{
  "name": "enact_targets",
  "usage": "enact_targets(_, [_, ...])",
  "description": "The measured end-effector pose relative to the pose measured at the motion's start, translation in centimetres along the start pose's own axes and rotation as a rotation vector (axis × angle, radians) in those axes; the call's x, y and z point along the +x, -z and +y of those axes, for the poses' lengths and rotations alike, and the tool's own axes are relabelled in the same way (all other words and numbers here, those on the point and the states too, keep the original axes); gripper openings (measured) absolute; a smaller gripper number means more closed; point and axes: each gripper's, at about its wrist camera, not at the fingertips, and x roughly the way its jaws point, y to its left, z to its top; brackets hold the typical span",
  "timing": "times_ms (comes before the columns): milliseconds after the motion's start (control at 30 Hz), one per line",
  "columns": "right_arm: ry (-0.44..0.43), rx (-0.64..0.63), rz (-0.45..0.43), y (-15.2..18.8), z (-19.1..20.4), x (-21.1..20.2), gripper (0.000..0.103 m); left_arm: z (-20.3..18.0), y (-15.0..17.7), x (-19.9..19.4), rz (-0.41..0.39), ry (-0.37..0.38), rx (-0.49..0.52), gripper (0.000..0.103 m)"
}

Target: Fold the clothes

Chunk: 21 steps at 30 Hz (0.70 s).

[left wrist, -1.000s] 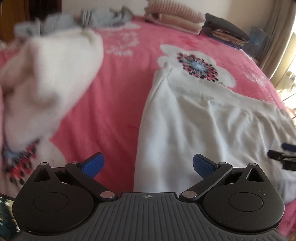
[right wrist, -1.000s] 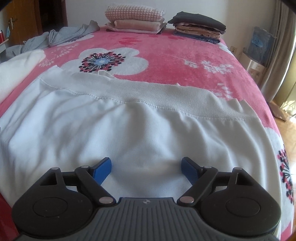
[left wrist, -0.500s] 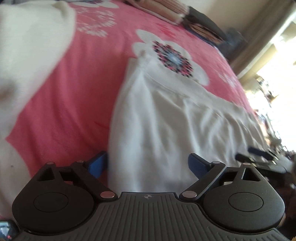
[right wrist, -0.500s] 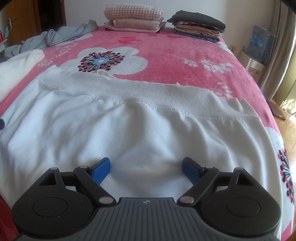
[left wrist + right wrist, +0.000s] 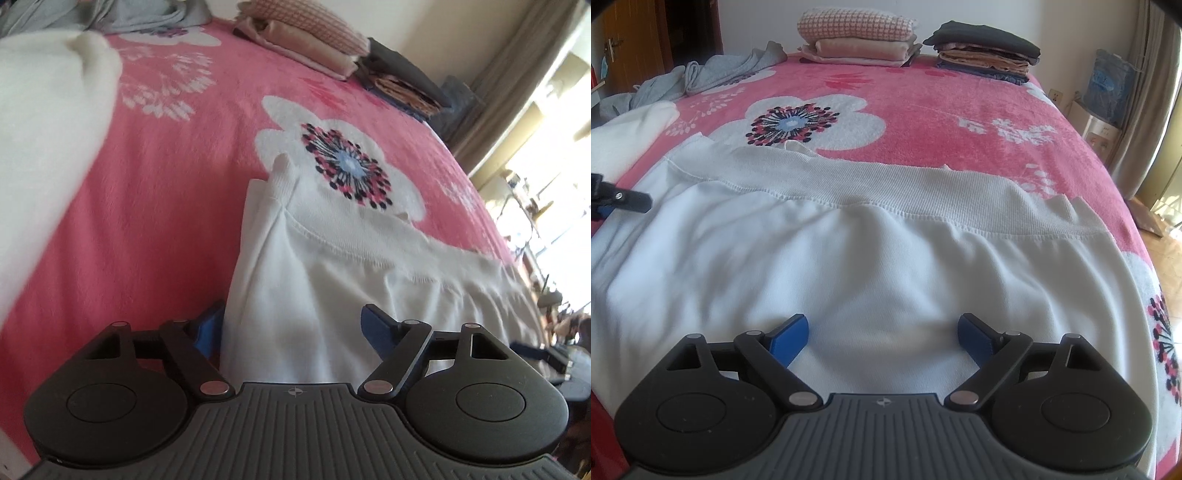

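My right gripper (image 5: pixel 882 334) hangs spread wide over the white sweatshirt (image 5: pixel 849 266), pads clear of cloth. Left gripper's tip (image 5: pixel 624 199) at the sweatshirt's left edge. Beyond its ribbed hem: two folded stacks (image 5: pixel 857 40), grey garment (image 5: pixel 713 72).

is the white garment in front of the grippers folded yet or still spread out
Spread out, not folded: the white garment lies flat across the pink blanket, its ribbed hem running nearly the bed's full width in one layer.

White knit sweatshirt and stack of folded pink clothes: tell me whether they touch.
Apart. Right wrist view shows bare pink blanket between the white knit sweatshirt and the stack of folded pink clothes.
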Motion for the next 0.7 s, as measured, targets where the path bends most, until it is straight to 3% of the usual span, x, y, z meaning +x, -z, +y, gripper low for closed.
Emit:
enact_targets(100, [-0.006,0.002,0.000,0.0,-0.1,0.0,0.091,0.0,0.7,-0.8,0.029,0.008,0.005,0.068])
enact_targets(333, [-0.014,0.007,-0.005,0.1,-0.2,0.0,0.091,0.9,1.5,-2.0,0.068,-0.008,-0.035,0.027])
enact_targets(433, [-0.017,0.008,-0.006,0.1,-0.3,0.0,0.091,-1.2,1.8,-2.1,0.052,-0.063,0.070,0.013])
enact_targets(500, [-0.022,0.013,-0.006,0.1,-0.5,-0.1,0.091,-2.5,1.9,-2.3,0.041,-0.099,0.130,0.010])
enact_targets(700, [-0.034,0.022,-0.011,-0.1,-1.0,-0.2,0.091,-4.6,0.0,-4.6,0.050,-0.078,0.025,0.007])
